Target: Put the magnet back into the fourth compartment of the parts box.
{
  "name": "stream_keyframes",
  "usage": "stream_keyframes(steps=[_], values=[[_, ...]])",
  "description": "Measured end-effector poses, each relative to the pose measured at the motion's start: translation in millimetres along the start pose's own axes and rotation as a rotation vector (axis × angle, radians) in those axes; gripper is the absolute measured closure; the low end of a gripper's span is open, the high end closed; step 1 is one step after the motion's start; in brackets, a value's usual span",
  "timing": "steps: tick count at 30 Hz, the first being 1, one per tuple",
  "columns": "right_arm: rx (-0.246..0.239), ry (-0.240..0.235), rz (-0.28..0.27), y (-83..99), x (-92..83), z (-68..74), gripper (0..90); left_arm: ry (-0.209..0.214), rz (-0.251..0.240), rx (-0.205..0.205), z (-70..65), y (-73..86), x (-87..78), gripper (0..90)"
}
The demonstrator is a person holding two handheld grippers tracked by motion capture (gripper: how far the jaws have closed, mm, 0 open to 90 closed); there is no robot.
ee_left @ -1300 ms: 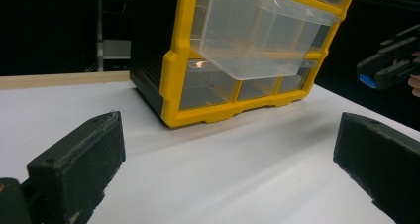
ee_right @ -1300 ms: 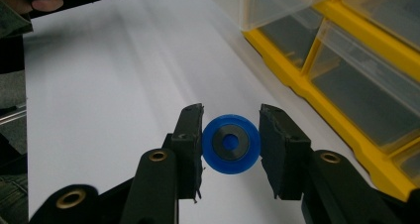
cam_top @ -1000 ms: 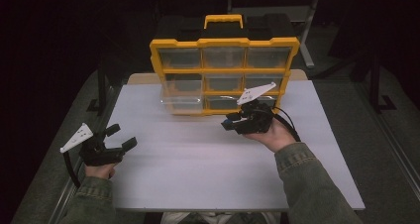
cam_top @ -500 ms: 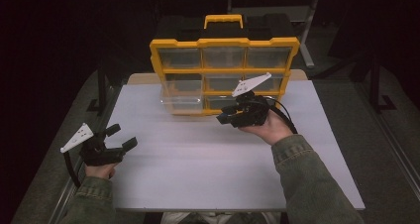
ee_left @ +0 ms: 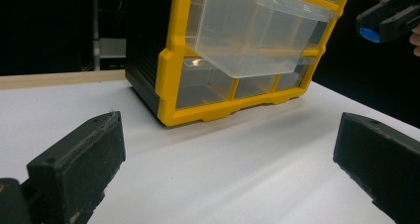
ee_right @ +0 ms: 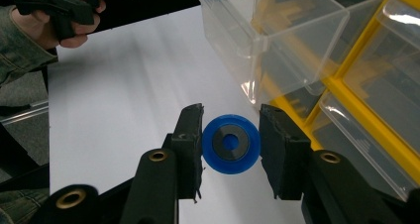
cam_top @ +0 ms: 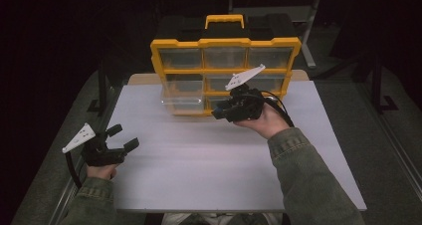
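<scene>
Blue disc (ee_right: 231, 144) pinched in right gripper (ee_right: 231, 135) jaws above white table (cam_top: 209, 165), dark room; left gripper (cam_top: 122, 138) jaws spread.

Two black jaws rise from the bottom corners, set wide apart with nothing between them but the white table (ee_left: 237, 174). Beyond them stands a yellow organizer (ee_left: 171, 80) with clear compartments, its black side turned to the left. One clear drawer (ee_left: 252, 30) is pulled out of the organizer's front and juts toward the camera, above the lower compartments. At the upper right edge, the other gripper (ee_left: 389, 17) shows, black with a blue part, well clear of the drawer.
</scene>
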State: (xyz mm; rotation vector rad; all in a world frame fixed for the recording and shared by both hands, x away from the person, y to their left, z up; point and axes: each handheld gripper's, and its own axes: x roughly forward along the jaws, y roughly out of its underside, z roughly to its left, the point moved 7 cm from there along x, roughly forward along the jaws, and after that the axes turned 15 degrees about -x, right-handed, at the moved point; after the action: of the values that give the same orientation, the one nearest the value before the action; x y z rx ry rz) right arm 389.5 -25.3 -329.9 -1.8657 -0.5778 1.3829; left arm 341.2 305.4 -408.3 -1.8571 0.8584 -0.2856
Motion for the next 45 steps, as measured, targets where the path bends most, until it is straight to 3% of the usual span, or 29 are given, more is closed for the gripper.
stream_keyframes(steps=[30,45], values=[[-0.009,0.041,-0.023,-45.4,2.6,-22.8,61.1,0.012,-0.001,0.0,-1.1,0.2,-0.3,0.0],[-0.026,0.045,-0.014,-66.0,12.2,-28.2,61.1,0.012,0.004,0.004,-0.1,0.4,-0.1,0.0]])
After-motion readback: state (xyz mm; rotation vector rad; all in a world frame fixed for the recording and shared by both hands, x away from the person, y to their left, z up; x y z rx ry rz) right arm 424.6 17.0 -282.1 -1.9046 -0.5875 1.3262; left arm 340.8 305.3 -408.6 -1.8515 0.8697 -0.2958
